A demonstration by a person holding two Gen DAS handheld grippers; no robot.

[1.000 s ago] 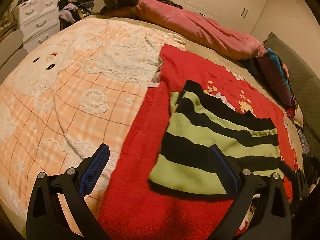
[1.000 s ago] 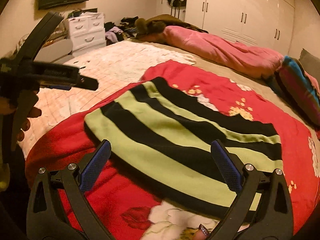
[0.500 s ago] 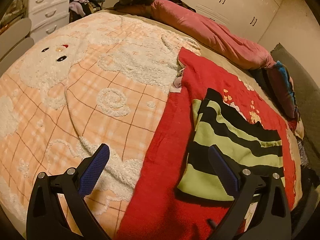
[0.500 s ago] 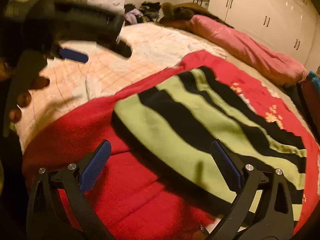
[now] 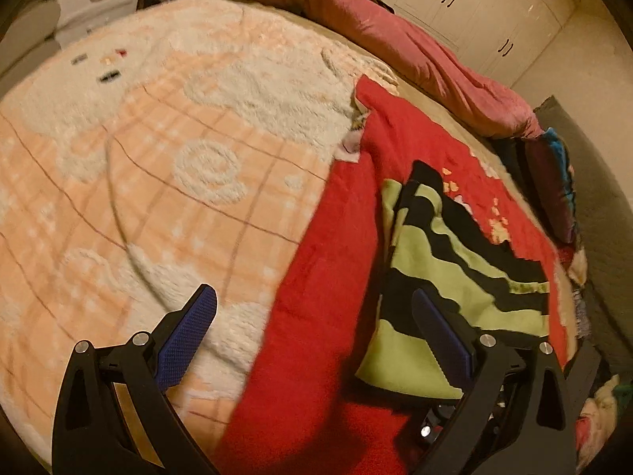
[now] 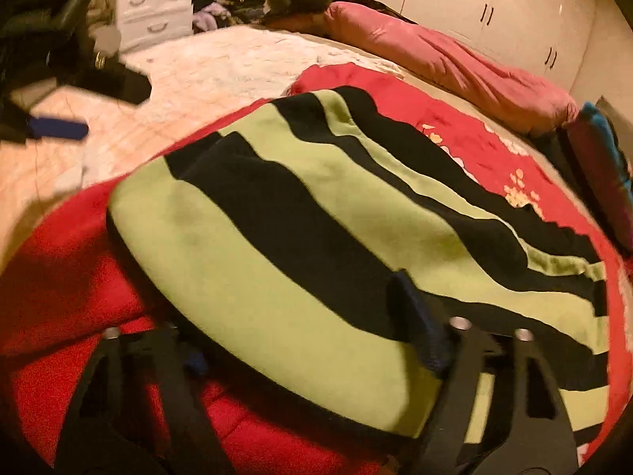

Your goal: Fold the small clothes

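A green-and-black striped garment [image 6: 316,198] lies on a red blanket [image 6: 59,277] on the bed. My right gripper [image 6: 296,312] is low at the garment's near edge and its jaws are closing. The left finger sits under the cloth and the right finger [image 6: 415,316] on top, so the edge lies between them with a gap still showing. In the left wrist view the garment [image 5: 455,277] looks rumpled along its left edge. My left gripper [image 5: 312,295] hangs open over the seam between the red blanket [image 5: 316,316] and a peach blanket [image 5: 158,158], holding nothing.
A pink duvet [image 6: 455,63] lies rolled along the far side of the bed, with a dark cushion [image 5: 554,182] at the right. White drawers [image 6: 154,12] and piled clothes stand at the back left, white wardrobes [image 6: 494,8] behind. The left gripper's blue pad [image 6: 55,128] shows blurred at the left.
The right gripper has sunk onto the garment's near edge and its jaws have narrowed around the cloth. The left gripper has dropped lower and the garment's left edge has rumpled.
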